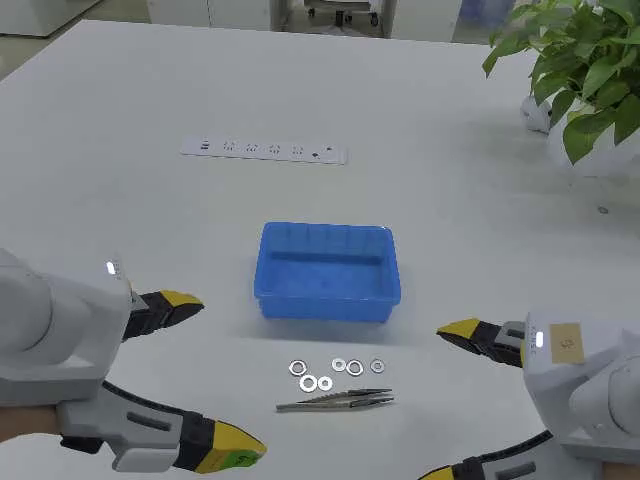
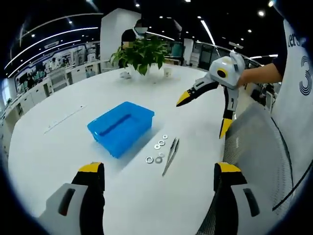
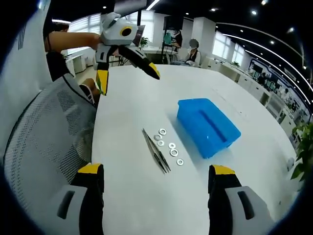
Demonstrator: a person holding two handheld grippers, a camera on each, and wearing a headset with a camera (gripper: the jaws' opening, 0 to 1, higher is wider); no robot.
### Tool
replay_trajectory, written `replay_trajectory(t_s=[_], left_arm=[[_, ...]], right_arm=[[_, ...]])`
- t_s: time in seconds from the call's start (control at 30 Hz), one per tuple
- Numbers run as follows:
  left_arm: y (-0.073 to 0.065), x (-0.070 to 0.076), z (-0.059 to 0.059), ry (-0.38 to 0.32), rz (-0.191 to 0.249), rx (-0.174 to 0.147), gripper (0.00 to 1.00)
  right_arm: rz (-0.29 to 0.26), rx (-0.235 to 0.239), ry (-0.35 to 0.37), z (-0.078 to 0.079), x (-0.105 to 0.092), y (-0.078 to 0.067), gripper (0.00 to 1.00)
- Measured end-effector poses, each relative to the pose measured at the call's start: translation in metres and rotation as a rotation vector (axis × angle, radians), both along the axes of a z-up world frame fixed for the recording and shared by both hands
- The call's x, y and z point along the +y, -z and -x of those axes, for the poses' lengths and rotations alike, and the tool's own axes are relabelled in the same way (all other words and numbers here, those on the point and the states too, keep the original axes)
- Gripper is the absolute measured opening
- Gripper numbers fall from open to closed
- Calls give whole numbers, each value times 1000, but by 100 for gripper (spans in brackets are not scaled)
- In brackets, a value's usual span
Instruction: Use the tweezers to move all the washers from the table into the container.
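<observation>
A blue plastic container stands in the middle of the white table, with nothing visible inside. Just in front of it lie several small metal washers in a loose cluster. The steel tweezers rest flat beside them on the near side. My left gripper hovers open to the left of the washers, holding nothing. My right gripper hovers open to their right, also holding nothing. In the left gripper view the container, washers and tweezers lie ahead of the jaws.
A white power strip lies beyond the container. A potted plant stands at the far right corner. A grey mesh chair sits at the table's near edge. People are in the background of the office.
</observation>
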State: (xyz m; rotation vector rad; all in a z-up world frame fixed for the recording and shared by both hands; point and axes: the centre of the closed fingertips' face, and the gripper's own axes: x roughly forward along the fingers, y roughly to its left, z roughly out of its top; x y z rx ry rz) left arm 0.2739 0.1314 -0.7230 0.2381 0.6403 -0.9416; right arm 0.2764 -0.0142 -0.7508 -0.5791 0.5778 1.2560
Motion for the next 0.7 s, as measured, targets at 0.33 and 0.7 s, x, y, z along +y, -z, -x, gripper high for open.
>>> replay_trajectory(t_s=[0.33, 0.7], left_arm=[[6, -5, 4, 15, -5, 18, 98], [7, -5, 3, 22, -8, 22, 98]], right_arm=[[0, 5, 11, -4, -1, 2, 88], [12, 6, 16, -5, -3, 7, 87]])
